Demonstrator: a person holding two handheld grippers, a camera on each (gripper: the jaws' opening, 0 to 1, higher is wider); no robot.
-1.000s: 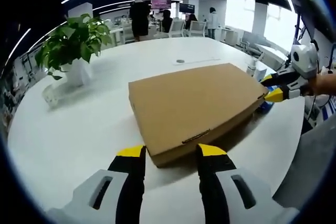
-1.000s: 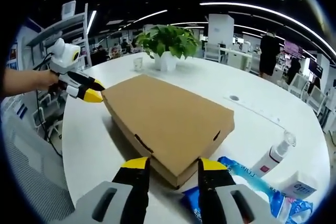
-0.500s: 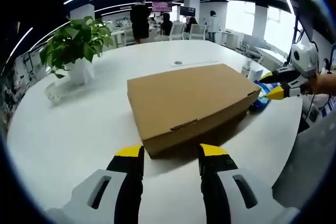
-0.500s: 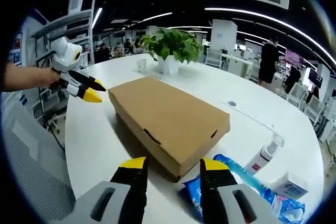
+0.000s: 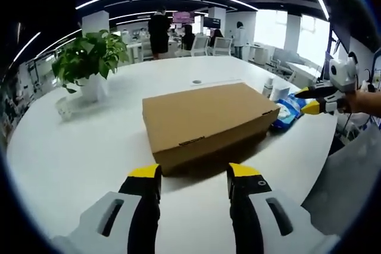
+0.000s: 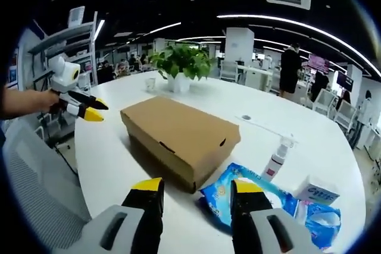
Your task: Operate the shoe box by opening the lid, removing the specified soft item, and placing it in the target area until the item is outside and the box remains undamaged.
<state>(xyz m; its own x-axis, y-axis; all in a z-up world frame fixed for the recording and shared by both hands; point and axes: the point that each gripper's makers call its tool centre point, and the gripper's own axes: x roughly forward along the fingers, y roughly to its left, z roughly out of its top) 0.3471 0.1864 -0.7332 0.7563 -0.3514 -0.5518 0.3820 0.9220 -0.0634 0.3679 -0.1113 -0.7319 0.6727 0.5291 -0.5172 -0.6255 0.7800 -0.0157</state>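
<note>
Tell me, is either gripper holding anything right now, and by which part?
Nothing is held. Left gripper and right gripper both have open, empty jaws, apart from the closed shoe box.

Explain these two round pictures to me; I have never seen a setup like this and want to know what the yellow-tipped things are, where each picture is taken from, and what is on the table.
There is no robot here. A person holds a hand tool in each hand, each ending in a two-jaw claw with yellow tips. A fisheye camera rides on each tool and looks forward along its jaws, hence the round pictures.

The left gripper view shows the left claw at the bottom, and the right gripper view shows the right claw. Both are open and hold nothing. Each tool also appears at the edge of the other's picture, in the person's hand.

On the white round table lies a closed brown cardboard shoe box. Beside it are a blue wipes packet, a spray bottle and a small tissue pack. A potted plant stands farther back.
</note>
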